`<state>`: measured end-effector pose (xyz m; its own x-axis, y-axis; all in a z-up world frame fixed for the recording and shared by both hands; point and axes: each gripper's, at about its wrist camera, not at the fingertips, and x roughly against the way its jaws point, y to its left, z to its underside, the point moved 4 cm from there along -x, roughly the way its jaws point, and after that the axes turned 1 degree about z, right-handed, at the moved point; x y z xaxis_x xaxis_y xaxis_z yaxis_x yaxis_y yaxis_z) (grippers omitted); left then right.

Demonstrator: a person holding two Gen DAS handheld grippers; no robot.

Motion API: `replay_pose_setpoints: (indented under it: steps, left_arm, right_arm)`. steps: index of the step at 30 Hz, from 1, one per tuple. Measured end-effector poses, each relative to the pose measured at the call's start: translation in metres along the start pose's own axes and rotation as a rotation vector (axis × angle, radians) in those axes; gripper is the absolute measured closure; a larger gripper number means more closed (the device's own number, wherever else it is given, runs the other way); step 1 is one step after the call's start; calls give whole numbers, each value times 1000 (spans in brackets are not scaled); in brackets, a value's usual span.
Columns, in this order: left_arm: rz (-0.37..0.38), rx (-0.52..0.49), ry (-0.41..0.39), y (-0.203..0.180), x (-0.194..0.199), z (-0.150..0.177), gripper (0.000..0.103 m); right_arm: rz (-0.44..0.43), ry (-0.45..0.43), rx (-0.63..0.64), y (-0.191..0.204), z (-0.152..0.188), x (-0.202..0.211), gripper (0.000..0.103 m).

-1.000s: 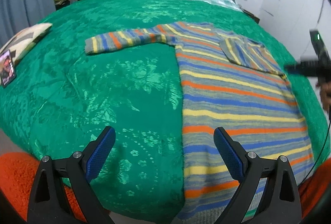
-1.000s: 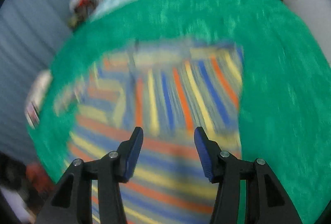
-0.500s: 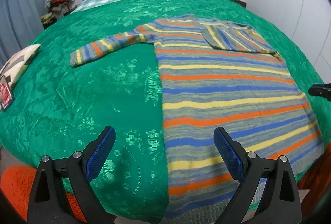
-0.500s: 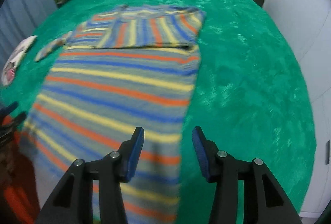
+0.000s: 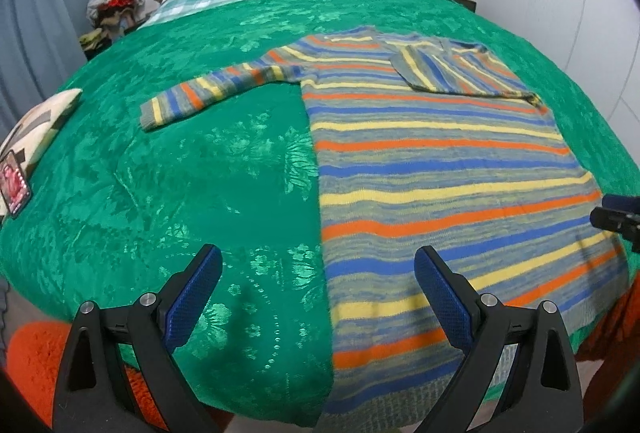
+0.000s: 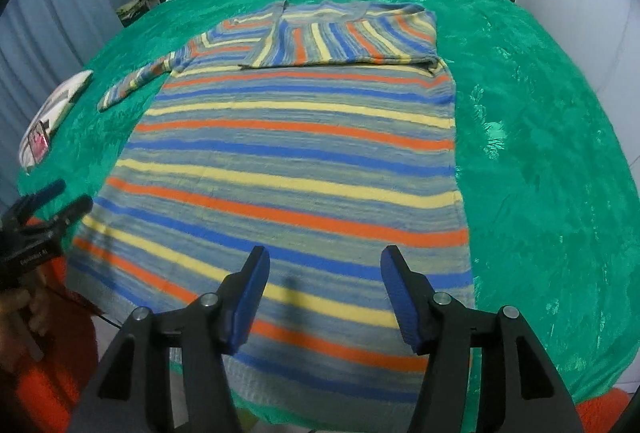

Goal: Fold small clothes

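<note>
Left wrist view: the left gripper is hovering with its jaws spread wide and nothing between them, low over the near edge of the bed. The striped sweater is lying flat on the green bedspread, right of centre, its hem hanging over the near edge. One sleeve is stretching out to the left across the bedspread; the other sleeve is lying folded over the chest. A cushion is sitting at the bed's left edge. The tip of the right gripper is showing at the frame's right border.

Right wrist view: the right gripper is hovering with jaws apart, holding nothing, above the sweater's lower part near the hem. The folded sleeve is lying across the top of the garment. The left gripper is appearing at the left border, jaws apart, beside the sweater's left edge.
</note>
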<state>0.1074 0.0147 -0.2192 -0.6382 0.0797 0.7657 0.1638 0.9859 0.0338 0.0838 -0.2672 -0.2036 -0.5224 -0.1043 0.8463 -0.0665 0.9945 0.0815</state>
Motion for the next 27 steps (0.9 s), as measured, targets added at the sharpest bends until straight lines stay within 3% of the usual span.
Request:
replay_pose_setpoints:
  steps: [2, 4, 11, 27]
  left_arm:
    - [3, 1, -3, 0, 1, 0, 5]
    - [4, -4, -5, 0, 2, 1, 5]
    - [15, -9, -1, -3, 4, 0, 5]
    - [-18, -19, 23, -2, 1, 2, 5]
  right_arm:
    - [43, -11, 1, 6, -1, 5, 38]
    - [121, -20, -2, 7, -5, 12, 24]
    - [317, -122, 0, 10, -17, 50, 16]
    - [364, -167, -11, 9, -16, 64, 13]
